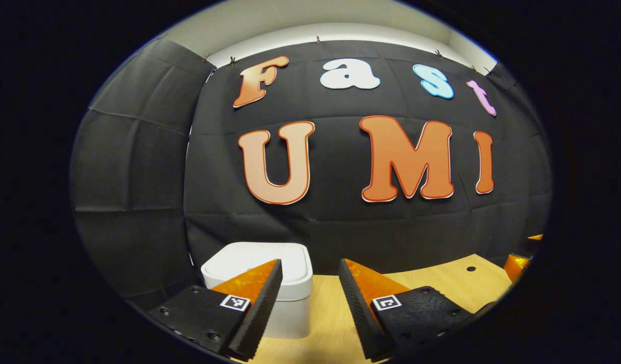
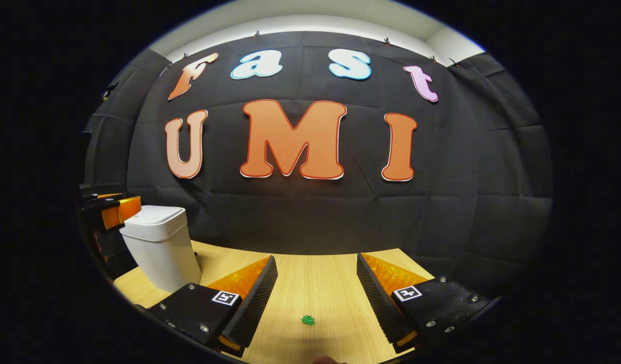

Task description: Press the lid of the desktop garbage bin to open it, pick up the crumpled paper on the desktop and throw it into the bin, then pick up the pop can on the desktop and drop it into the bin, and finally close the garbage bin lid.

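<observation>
Both grippers hang with fingers spread wide, holding nothing: the left gripper point(image 1: 310, 265) low in its view, with one white bin point(image 1: 270, 275), lid down, behind its left finger. Right gripper point(image 2: 316, 260) frames open wooden desktop point(image 2: 315, 283) with one small green scrap point(image 2: 308, 319); the bin stands lower left.

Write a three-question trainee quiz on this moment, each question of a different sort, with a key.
1. True or false: the garbage bin has its lid shut.
2. Multiple choice: what lies on the desktop between the right gripper's fingers? A) a pop can B) a small green thing C) a cup
3. Fill in: the left gripper is ____, with nothing between its fingers.

Key: 1 true; 2 B; 3 open
</observation>
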Demonstrator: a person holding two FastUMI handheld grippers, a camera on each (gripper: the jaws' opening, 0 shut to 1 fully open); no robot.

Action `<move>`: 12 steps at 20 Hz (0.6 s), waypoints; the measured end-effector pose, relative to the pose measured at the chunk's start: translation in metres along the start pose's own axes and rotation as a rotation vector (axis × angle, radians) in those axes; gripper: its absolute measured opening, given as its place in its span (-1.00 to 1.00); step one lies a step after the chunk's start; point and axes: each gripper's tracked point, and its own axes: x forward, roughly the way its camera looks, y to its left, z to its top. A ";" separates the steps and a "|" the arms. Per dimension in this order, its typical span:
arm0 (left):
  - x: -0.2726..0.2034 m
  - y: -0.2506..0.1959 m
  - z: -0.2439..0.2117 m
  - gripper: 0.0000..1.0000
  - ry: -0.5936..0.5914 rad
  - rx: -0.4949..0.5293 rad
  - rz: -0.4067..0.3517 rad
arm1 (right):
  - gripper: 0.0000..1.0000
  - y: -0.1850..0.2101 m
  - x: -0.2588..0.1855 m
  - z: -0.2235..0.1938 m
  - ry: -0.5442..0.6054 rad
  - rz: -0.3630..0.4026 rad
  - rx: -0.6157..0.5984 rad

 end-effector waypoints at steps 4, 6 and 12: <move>0.022 0.022 0.004 -0.31 0.015 -0.031 -0.014 | 0.89 0.003 0.002 0.000 0.000 0.001 -0.007; 0.036 0.039 0.004 -0.72 0.025 -0.030 -0.005 | 0.89 0.005 0.004 -0.002 0.002 0.001 -0.012; 0.092 0.095 -0.045 -1.00 0.206 -0.056 0.001 | 0.89 0.008 0.008 -0.006 0.010 -0.003 -0.025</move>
